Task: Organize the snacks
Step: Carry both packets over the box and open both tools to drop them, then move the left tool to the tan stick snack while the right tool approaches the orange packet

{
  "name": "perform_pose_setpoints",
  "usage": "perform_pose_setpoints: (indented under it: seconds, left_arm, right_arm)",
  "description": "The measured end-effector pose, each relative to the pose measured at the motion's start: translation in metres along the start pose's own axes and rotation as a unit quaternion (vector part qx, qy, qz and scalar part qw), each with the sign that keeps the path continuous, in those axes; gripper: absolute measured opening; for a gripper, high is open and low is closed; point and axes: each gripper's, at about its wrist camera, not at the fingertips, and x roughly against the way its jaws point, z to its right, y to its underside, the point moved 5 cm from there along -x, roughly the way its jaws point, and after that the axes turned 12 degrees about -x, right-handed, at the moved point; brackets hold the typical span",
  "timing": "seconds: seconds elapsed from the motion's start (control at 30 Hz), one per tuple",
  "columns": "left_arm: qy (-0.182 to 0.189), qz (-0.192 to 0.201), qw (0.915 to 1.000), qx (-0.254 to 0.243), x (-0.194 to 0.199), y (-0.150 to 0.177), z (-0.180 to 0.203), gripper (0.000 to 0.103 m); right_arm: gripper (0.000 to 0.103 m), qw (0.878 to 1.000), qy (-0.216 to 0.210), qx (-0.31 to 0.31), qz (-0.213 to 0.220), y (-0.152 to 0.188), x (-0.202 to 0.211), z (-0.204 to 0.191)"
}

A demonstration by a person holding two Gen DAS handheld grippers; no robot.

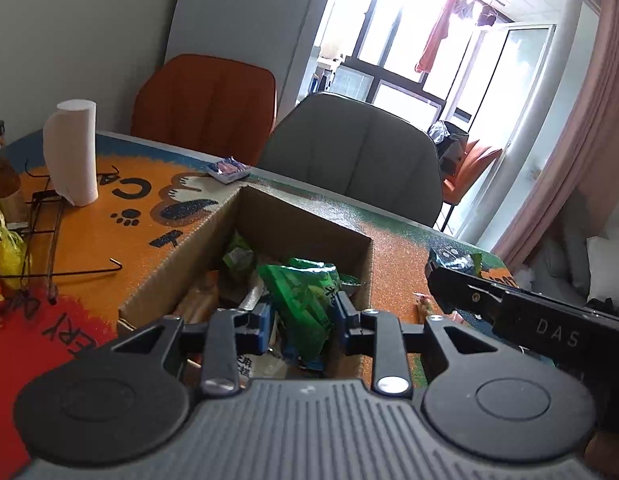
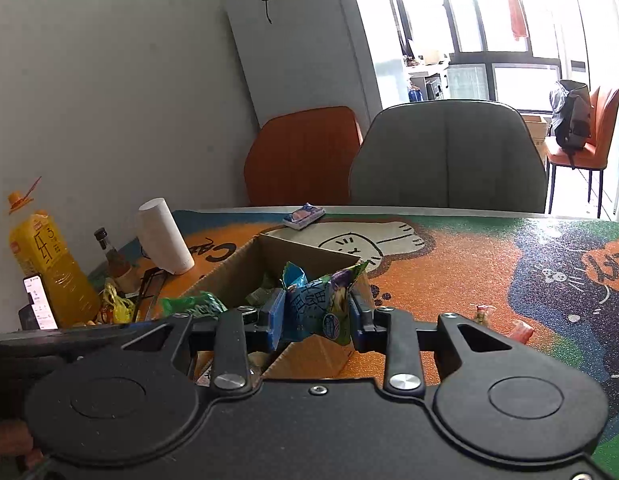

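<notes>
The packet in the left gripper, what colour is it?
Bright green packet, clearest in the left wrist view.

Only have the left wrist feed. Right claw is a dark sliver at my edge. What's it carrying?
Observer: The right claw is shut on a blue and purple snack packet.
Operator: Over what?
Observer: In the right wrist view, it hangs at the near right corner of the cardboard box.
Operator: Any clutter past my left edge?
Observer: A big yellow bottle stands by the wall.
</notes>
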Motion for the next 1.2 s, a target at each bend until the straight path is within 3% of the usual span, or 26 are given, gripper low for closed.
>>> perform_pose_setpoints:
  seconds: [0.13, 0.33, 0.5, 0.63, 0.77, 0.87, 1.2]
  left_arm:
    - [0.003, 0.016, 0.9999, 0.006, 0.003, -0.001, -0.003, 0.051]
    - [-0.027, 0.016, 0.9992, 0.025, 0.009, -0.001, -0.023, 0.058]
    - [-0.054, 0.014, 0.9980, 0.029, 0.015, 0.002, -0.043, 0.073]
    - [-0.071, 0.013, 0.9969, 0.033, 0.020, 0.005, -0.055, 0.078]
    - [-0.092, 0.018, 0.9952, 0.029, 0.024, 0.006, -0.063, 0.087]
    - [-0.089, 0.019, 0.9954, 0.029, 0.024, 0.007, -0.065, 0.093]
    - [-0.067, 0.016, 0.9974, 0.019, 0.019, 0.007, -0.046, 0.095]
  right_arm:
    - [0.031, 1.000, -0.003, 0.001, -0.002, 0.000, -0.002, -0.004]
    - [0.031, 1.000, -0.017, 0.004, -0.013, 0.002, -0.011, -0.015]
    - [0.031, 0.999, -0.031, 0.006, -0.025, 0.006, -0.021, -0.029]
    - [0.034, 0.998, -0.047, 0.004, -0.029, 0.008, -0.026, -0.041]
    - [0.062, 0.999, -0.044, -0.010, -0.019, 0.005, -0.028, -0.043]
    - [0.065, 0.999, -0.041, -0.012, -0.012, 0.004, -0.024, -0.041]
    - [0.086, 0.999, -0.003, -0.037, -0.003, 0.001, -0.003, -0.002]
